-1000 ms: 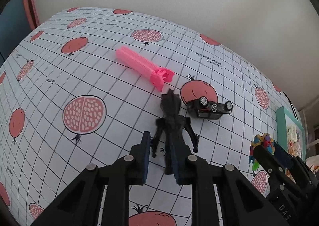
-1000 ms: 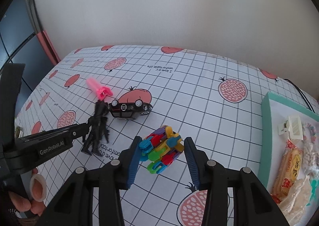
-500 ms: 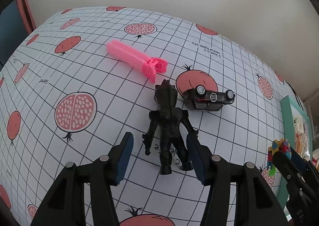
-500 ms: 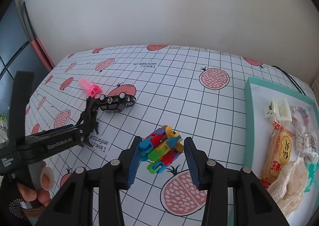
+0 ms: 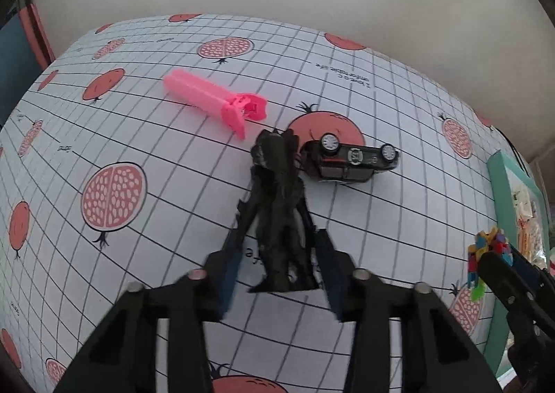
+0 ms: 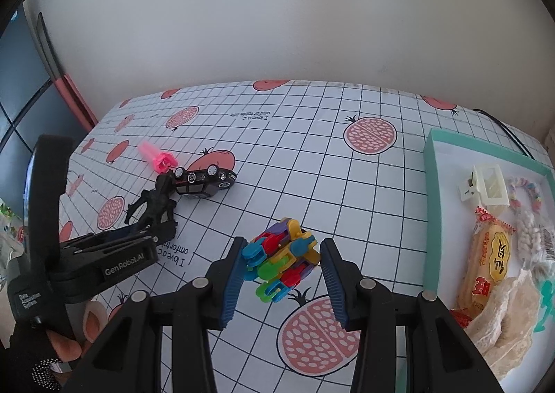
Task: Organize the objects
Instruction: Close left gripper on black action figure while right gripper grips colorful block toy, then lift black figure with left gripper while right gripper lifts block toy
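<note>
the left gripper (image 5: 277,271) is set low over the tabletop (image 5: 138,254), its jaws spread on either side of the black figure's (image 5: 277,205) legs without clearly pinching them; contact cannot be told through the blur. the figure lies along the jaws, probably so it can be taken by its narrow lower half. its head sits just beside an overturned toy car (image 5: 353,160) and near a pink toy (image 5: 215,101). the right gripper (image 6: 281,275) carries a colourful block toy (image 6: 281,261) between its jaws, likely bound for the teal tray (image 6: 432,219) on the right, where snacks are kept.
</note>
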A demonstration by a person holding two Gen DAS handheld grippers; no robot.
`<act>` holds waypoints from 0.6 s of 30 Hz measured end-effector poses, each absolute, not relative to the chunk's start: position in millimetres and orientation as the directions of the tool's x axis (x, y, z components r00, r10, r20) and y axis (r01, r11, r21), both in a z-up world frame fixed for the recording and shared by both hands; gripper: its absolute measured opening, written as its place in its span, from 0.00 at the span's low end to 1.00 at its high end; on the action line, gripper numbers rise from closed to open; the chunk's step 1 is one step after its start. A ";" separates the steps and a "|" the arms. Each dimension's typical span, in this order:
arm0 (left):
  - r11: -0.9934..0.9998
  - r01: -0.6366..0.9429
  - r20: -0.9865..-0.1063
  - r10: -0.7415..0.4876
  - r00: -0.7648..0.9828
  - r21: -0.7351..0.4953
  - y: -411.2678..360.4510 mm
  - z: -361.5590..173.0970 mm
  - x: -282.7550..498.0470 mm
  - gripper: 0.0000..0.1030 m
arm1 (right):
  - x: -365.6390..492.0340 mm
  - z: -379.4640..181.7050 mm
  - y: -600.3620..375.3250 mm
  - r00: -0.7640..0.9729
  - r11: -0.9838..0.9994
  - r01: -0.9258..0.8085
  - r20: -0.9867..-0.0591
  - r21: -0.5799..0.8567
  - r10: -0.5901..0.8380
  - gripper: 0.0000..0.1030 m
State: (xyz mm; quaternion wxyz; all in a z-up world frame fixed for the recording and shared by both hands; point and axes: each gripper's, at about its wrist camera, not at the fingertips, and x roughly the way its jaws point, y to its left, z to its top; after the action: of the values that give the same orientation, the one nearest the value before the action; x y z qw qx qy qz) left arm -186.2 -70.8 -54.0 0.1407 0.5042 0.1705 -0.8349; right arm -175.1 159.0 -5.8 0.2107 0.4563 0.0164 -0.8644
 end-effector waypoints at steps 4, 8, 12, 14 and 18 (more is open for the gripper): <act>-0.902 0.406 -0.893 -0.055 -0.447 -0.148 -70.7 -52.9 -185.5 0.33 | -175.1 -6.3 159.4 -0.493 -0.910 0.378 -0.795 0.169 -0.353 0.44; -0.897 0.416 -0.889 -0.064 -0.454 -0.148 -74.2 -47.1 -184.4 0.31 | -175.5 -5.8 159.3 -0.495 -0.910 0.376 -0.793 0.173 -0.355 0.44; -0.897 0.417 -0.879 -0.072 -0.472 -0.150 -75.9 -37.1 -183.9 0.24 | -175.8 -0.3 159.7 -0.507 -0.911 0.374 -0.784 0.173 -0.357 0.44; -0.895 0.421 -0.874 -0.083 -0.479 -0.146 -77.6 -32.3 -184.6 0.24 | -175.7 3.1 160.3 -0.513 -0.912 0.371 -0.780 0.174 -0.358 0.44; -0.892 0.427 -0.861 -0.096 -0.500 -0.148 -78.8 -20.4 -181.8 0.24 | -174.6 11.8 163.2 -0.528 -0.913 0.367 -0.769 0.175 -0.360 0.44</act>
State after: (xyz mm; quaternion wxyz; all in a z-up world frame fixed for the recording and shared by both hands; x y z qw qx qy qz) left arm -181.8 -78.8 -20.4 0.1541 0.4758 0.1739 -0.8483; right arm -174.6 163.2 11.8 0.2080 0.4390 0.0045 -0.8741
